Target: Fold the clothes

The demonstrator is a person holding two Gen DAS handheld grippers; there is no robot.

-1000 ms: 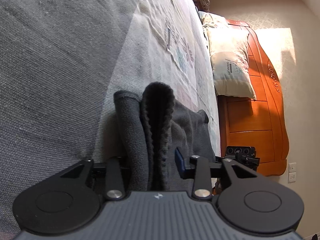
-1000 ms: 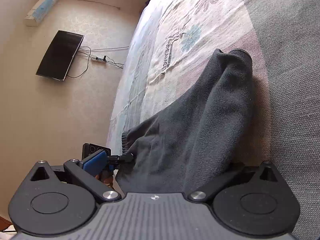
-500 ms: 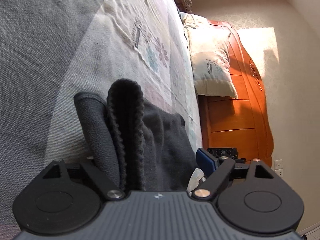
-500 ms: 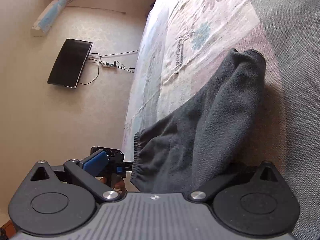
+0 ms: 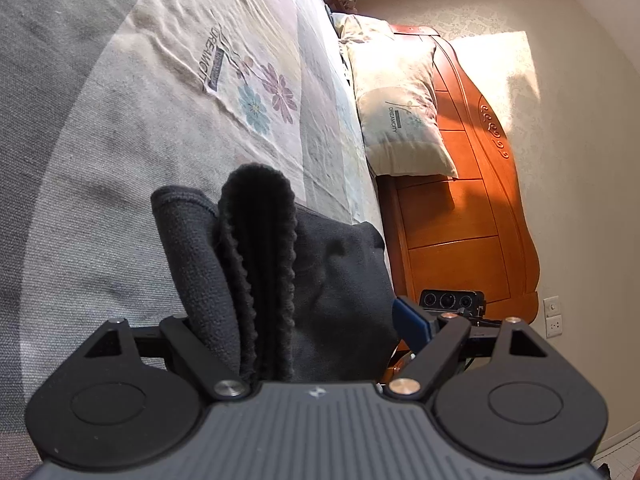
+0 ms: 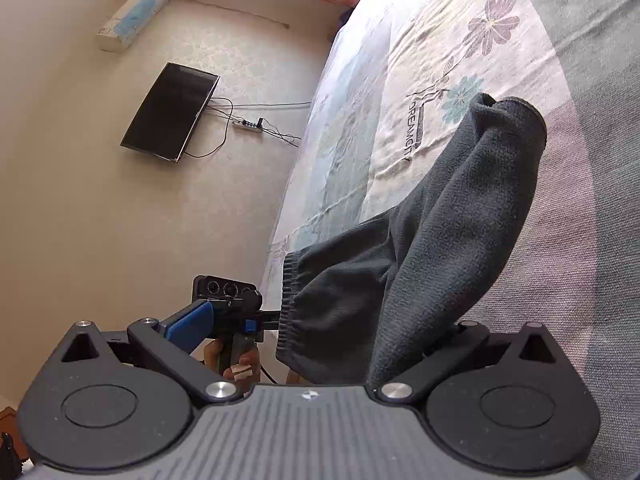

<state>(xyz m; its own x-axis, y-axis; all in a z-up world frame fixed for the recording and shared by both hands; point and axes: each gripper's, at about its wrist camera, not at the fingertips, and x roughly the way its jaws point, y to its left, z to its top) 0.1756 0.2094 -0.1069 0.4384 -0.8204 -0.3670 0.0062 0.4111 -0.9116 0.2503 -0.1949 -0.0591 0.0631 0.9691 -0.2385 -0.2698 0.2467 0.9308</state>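
Observation:
A dark grey fleece garment [image 5: 328, 280] with a ribbed elastic hem lies bunched on the bed. In the left wrist view it fills the gap of my left gripper [image 5: 292, 320], whose jaws stand wide open around the folds. From the right wrist view the same garment [image 6: 440, 240] drapes over the right-hand finger of my right gripper [image 6: 328, 324], which is also open. The left gripper [image 6: 228, 300] shows there beside the hem, held by a hand [image 6: 240, 364]. The right gripper [image 5: 452, 300] peeks out behind the cloth.
The bed has a grey and flower-printed sheet [image 5: 256, 92], a pillow [image 5: 400, 108] and an orange wooden headboard [image 5: 460, 220]. Beyond the bed's other side are a dark screen [image 6: 170, 110] on the wall and a power strip [image 6: 248, 124] with cables.
My left gripper's jaws have spread from narrow on the cloth to wide open. The right gripper stayed open, and both views swung a little along the bed.

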